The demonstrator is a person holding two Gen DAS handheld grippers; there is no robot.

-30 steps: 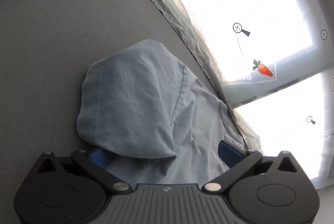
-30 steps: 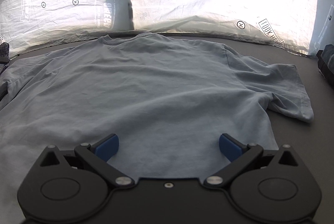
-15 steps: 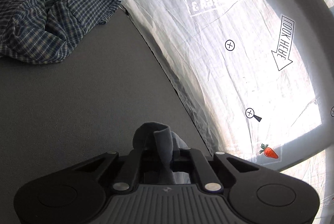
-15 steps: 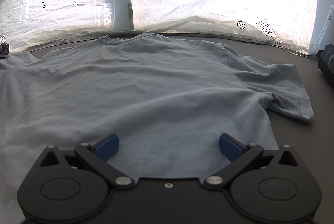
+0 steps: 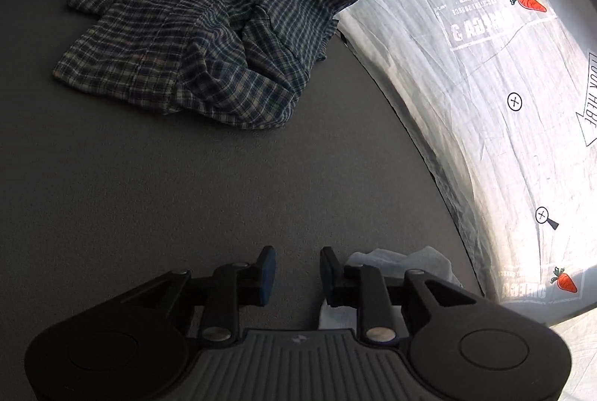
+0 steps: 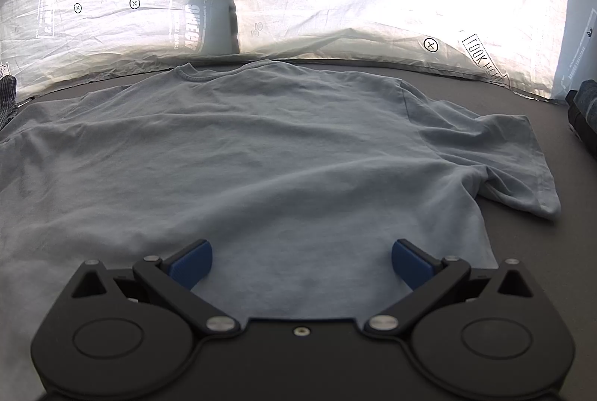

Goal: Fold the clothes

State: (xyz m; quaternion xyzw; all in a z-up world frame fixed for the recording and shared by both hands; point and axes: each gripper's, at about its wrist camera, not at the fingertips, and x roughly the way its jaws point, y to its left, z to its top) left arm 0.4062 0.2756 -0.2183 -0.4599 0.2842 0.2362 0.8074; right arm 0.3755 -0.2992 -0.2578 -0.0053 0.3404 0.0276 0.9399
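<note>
Since half a second ago the left gripper (image 5: 297,266) has let go of the sleeve: its jaws have just been opening and stand partly apart with nothing between them, the pale cloth now lying beside its right finger. One light blue T-shirt (image 6: 261,154) lies spread flat, faintly wrinkled, on the grey table (image 5: 149,184), collar away from the right gripper (image 6: 301,261), whose jaws stand wide apart over the hem. One crumpled plaid shirt (image 5: 209,27) lies well apart, at the table's far corner.

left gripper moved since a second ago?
Yes. The left gripper swung toward the plaid shirt, which was only a corner at top left. Its jaws have just been opening; the t-shirt sleeve lies beside them, not between.
</note>
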